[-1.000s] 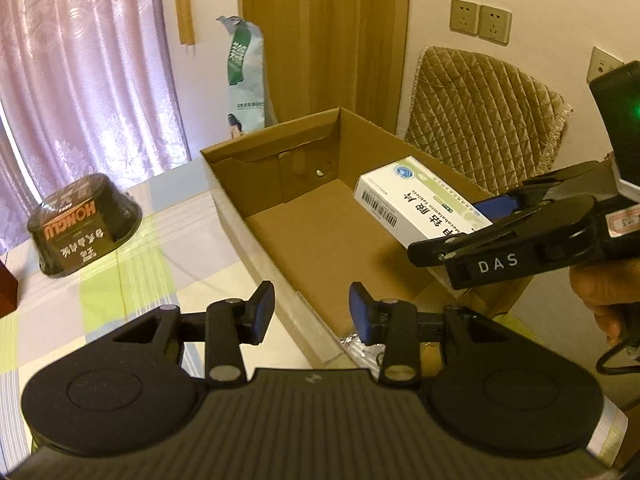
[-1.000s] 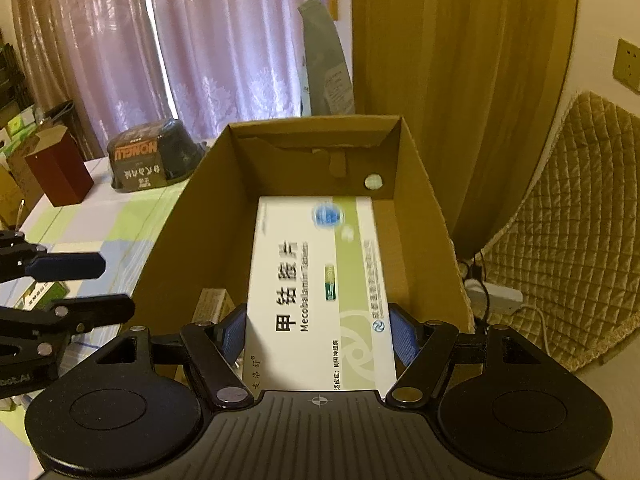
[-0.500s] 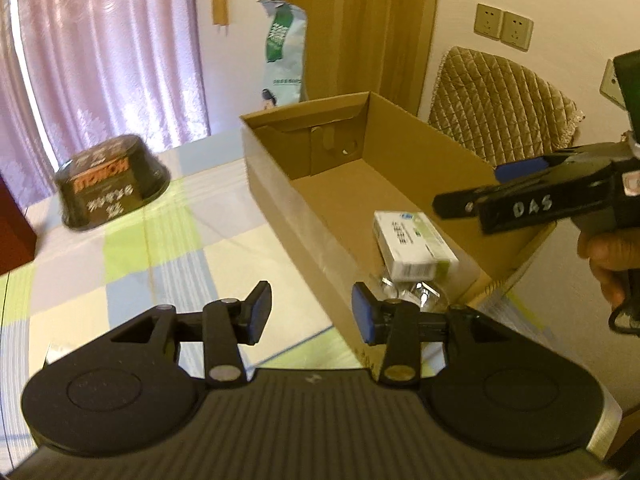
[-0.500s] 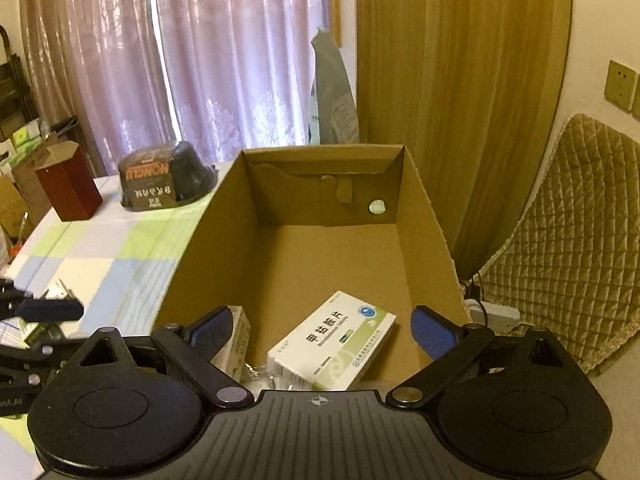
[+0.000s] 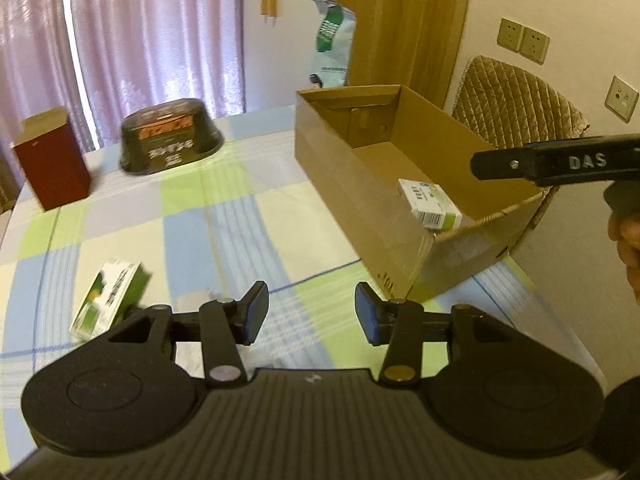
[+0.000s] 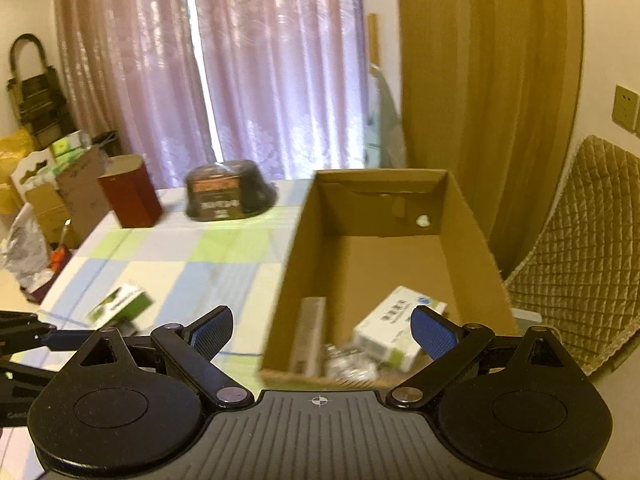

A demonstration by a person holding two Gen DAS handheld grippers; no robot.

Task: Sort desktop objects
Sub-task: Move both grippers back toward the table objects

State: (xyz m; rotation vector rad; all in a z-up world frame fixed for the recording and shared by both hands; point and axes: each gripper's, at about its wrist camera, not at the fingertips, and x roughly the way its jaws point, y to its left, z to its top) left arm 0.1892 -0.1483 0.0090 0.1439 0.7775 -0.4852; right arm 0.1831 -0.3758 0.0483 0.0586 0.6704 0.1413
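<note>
An open cardboard box (image 5: 360, 184) (image 6: 296, 248) stands at the table's right side. A white and green medicine box (image 5: 430, 204) (image 6: 394, 328) lies inside it near the front, beside a thin tan box (image 6: 308, 336) and some crinkled clear wrap (image 6: 348, 364). A small green and white box (image 5: 106, 298) (image 6: 120, 306) lies on the checked tablecloth. My left gripper (image 5: 308, 314) is open over the cloth, right of that small box. My right gripper (image 6: 322, 330) is open wide above the box's near end and holds nothing.
A dark upturned bowl (image 5: 170, 142) (image 6: 228, 196) and a dark red carton (image 5: 52, 164) (image 6: 130, 192) stand at the table's far side. A tall green and white bag (image 5: 332, 44) stands behind the cardboard box. A quilted chair (image 6: 576, 248) is to the right.
The right gripper opened and let the white medicine box drop into the cardboard box, then drew back and up. The left gripper pulled back and left, bringing the small green box into view.
</note>
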